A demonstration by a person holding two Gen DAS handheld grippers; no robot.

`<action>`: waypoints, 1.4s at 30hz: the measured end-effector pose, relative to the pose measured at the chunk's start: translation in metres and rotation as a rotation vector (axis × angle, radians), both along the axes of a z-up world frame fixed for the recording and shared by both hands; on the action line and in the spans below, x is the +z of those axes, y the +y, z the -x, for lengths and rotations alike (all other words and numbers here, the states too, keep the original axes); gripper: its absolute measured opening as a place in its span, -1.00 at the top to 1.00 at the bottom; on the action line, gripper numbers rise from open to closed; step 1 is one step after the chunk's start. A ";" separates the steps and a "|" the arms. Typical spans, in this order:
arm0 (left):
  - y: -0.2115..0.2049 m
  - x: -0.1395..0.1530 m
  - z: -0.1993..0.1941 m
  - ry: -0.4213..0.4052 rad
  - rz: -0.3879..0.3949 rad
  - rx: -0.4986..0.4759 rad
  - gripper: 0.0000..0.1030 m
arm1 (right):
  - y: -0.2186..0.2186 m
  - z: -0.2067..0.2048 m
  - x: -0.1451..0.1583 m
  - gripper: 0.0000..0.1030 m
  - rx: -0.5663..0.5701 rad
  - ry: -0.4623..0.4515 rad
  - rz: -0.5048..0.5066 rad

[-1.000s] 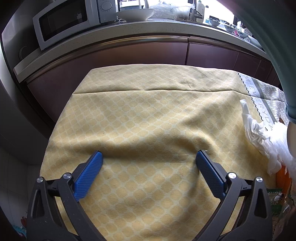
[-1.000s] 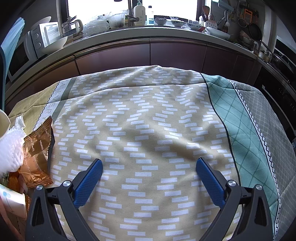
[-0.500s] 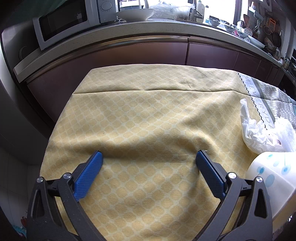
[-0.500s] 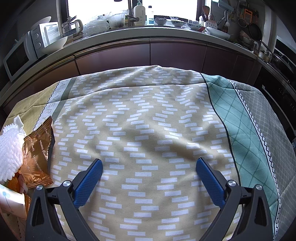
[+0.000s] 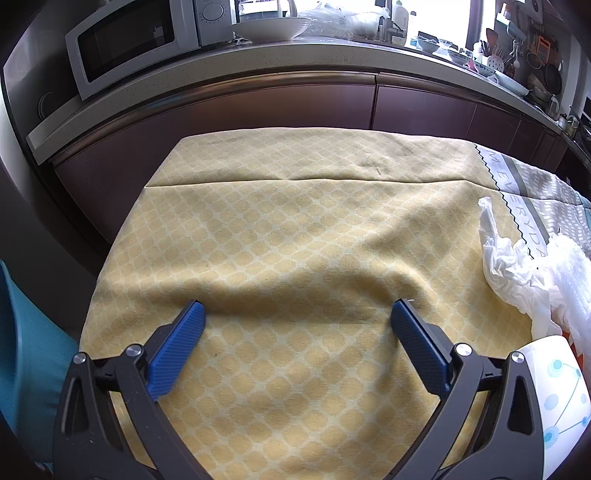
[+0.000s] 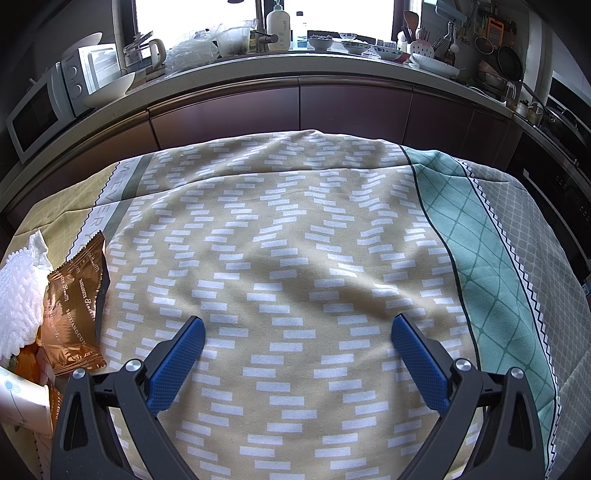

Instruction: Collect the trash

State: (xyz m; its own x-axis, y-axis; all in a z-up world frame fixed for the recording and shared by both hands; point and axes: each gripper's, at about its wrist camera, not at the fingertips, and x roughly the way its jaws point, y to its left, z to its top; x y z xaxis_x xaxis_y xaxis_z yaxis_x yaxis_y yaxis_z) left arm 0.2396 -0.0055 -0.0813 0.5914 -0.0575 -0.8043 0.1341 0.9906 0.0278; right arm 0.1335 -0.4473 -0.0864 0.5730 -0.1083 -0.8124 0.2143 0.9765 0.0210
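The paper cup [image 5: 557, 398] has just landed beside the crumpled tissue [image 5: 506, 266] and brown wrapper [image 6: 74, 306], probably completing the pile; left gripper [image 5: 298, 321] and right gripper [image 6: 297, 338] both gape empty, collecting not yet begun

A home kitchen: a microwave [image 5: 129, 40] and white bowl [image 5: 271, 27] sit on a long countertop [image 6: 295, 70] over dark cabinets [image 6: 354, 107], with a soap bottle [image 6: 277, 27], utensils [image 6: 421, 40] and pans [image 6: 509, 61] under a bright window [image 6: 258, 11].
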 end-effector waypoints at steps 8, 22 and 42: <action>0.000 0.000 0.000 0.000 0.000 0.000 -0.92 | 0.000 -0.001 0.000 -0.90 0.000 0.000 0.000; 0.000 0.000 0.000 0.000 0.000 0.000 -0.92 | 0.000 -0.002 0.001 -0.90 0.000 0.000 0.000; 0.022 0.027 0.045 -0.146 0.015 0.067 -0.89 | 0.118 0.099 0.090 -0.88 0.029 -0.462 0.037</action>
State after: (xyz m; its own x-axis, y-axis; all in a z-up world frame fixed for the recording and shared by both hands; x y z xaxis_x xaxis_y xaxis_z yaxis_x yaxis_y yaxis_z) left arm 0.1946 0.0164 -0.0547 0.7046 -0.0251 -0.7091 0.0632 0.9976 0.0274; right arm 0.0350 -0.3296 0.0036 0.8774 -0.1106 -0.4669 0.1629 0.9839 0.0732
